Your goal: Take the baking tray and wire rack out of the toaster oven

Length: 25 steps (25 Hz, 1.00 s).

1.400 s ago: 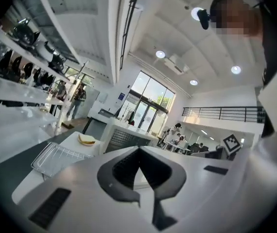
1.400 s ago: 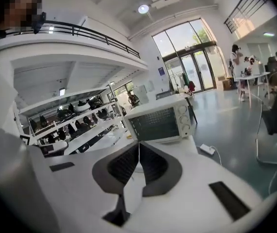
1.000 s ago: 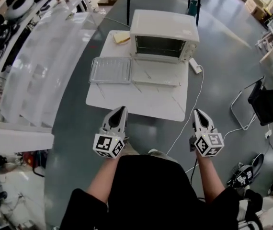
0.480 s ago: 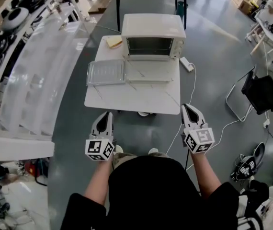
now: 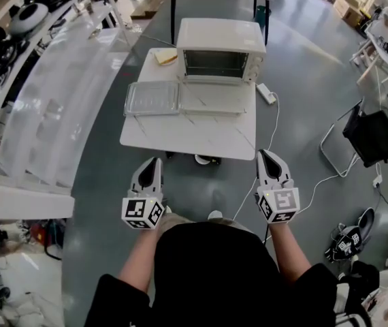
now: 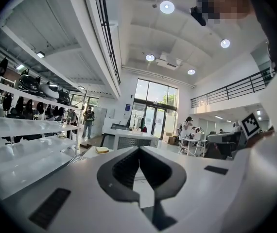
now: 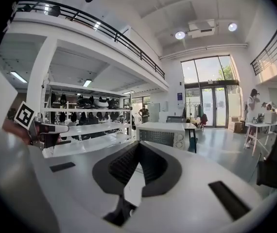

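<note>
Left gripper (image 5: 153, 162), right gripper (image 5: 264, 155) — both jaws pressed together, holding nothing, short of table (image 5: 194, 138). Tray (image 5: 153, 98) on table, front-left of oven (image 5: 221, 36). Square markers on gripper cubes.

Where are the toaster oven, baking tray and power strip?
toaster oven (image 5: 221, 35): head view, top panel.
baking tray (image 5: 153, 98): head view, its middle.
power strip (image 5: 267, 92): head view, its middle.
</note>
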Each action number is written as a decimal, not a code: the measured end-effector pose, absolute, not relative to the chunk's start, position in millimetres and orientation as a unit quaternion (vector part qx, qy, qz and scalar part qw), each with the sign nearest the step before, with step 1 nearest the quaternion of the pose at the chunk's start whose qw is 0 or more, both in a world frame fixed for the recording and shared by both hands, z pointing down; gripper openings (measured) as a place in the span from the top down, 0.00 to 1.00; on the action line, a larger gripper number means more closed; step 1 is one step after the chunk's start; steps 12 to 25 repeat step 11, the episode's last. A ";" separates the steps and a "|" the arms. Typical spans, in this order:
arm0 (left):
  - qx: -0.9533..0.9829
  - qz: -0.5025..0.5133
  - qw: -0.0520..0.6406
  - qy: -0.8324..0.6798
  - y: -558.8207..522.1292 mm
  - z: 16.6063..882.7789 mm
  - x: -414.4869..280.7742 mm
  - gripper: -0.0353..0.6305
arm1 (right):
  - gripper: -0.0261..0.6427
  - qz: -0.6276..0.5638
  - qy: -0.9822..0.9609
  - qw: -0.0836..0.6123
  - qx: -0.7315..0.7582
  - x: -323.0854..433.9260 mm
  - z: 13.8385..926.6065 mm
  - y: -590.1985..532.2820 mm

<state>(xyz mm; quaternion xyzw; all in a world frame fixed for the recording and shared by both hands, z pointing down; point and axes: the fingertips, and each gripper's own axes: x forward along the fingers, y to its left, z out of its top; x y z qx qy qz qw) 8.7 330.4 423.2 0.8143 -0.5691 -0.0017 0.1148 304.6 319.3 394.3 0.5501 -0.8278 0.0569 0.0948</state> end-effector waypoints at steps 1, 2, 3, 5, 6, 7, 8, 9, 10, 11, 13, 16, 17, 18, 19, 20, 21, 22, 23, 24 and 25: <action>0.815 -0.003 0.114 -0.569 331.0 422.0 10.1 0.92 | 0.93 0.053 -0.829 0.097 0.548 304.2 394.0 319.7; 0.816 -0.003 0.113 -0.567 330.7 421.3 11.9 0.92 | 0.93 0.051 -0.830 0.098 0.547 304.2 394.0 319.5; 0.817 -0.002 0.113 -0.565 330.2 421.1 13.9 0.92 | 0.93 0.052 -0.829 0.097 0.548 304.8 394.4 319.4; 0.820 0.001 0.114 -0.561 330.0 420.8 16.9 0.92 | 0.93 0.059 -0.827 0.093 0.551 306.1 395.4 321.8; 0.821 0.001 0.113 -0.560 329.6 420.1 17.7 0.92 | 0.93 0.063 -0.827 0.091 0.551 306.3 395.6 324.0; 0.822 0.000 0.113 -0.559 328.2 419.1 18.4 0.92 | 0.93 0.065 -0.827 0.090 0.552 306.5 396.0 326.0; 0.822 -0.004 0.113 -0.558 325.8 418.0 19.4 0.92 | 0.93 0.067 -0.826 0.090 0.552 307.0 396.9 327.2; 0.821 -0.008 0.114 -0.559 322.6 417.0 20.2 0.92 | 0.93 0.069 -0.826 0.092 0.552 307.7 398.1 327.6; 0.820 -0.014 0.116 -0.560 319.2 416.1 20.9 0.92 | 0.93 0.071 -0.825 0.093 0.552 308.5 399.5 327.6; 0.818 -0.020 0.118 -0.562 315.7 415.2 21.4 0.92 | 0.93 0.073 -0.825 0.095 0.552 309.3 401.0 327.6; 0.818 -0.020 0.118 -0.562 315.7 415.2 21.4 0.92 | 0.93 0.073 -0.825 0.095 0.552 309.3 401.0 327.6; 0.818 -0.020 0.118 -0.562 315.7 415.2 21.4 0.92 | 0.93 0.073 -0.825 0.095 0.552 309.3 401.0 327.6; 0.818 -0.020 0.118 -0.562 315.7 415.2 21.4 0.92 | 0.93 0.073 -0.825 0.095 0.552 309.3 401.0 327.6; 0.818 -0.020 0.118 -0.562 315.7 415.2 21.4 0.92 | 0.93 0.073 -0.825 0.095 0.552 309.3 401.0 327.6; 0.818 -0.020 0.118 -0.562 315.7 415.2 21.4 0.92 | 0.93 0.073 -0.825 0.095 0.552 309.3 401.0 327.6; 0.818 -0.020 0.118 -0.562 315.7 415.2 21.4 0.92 | 0.93 0.073 -0.825 0.095 0.552 309.3 401.0 327.6; 0.818 -0.020 0.118 -0.562 315.7 415.2 21.4 0.92 | 0.93 0.073 -0.825 0.095 0.552 309.3 401.0 327.6; 0.818 -0.020 0.118 -0.562 315.7 415.2 21.4 0.92 | 0.93 0.073 -0.825 0.095 0.552 309.3 401.0 327.6; 0.818 -0.020 0.118 -0.562 315.7 415.2 21.4 0.92 | 0.93 0.073 -0.825 0.095 0.552 309.3 401.0 327.6; 0.818 -0.020 0.118 -0.562 315.7 415.2 21.4 0.92 | 0.93 0.073 -0.825 0.095 0.552 309.3 401.0 327.6; 0.818 -0.020 0.118 -0.562 315.7 415.2 21.4 0.92 | 0.93 0.073 -0.825 0.095 0.552 309.3 401.0 327.6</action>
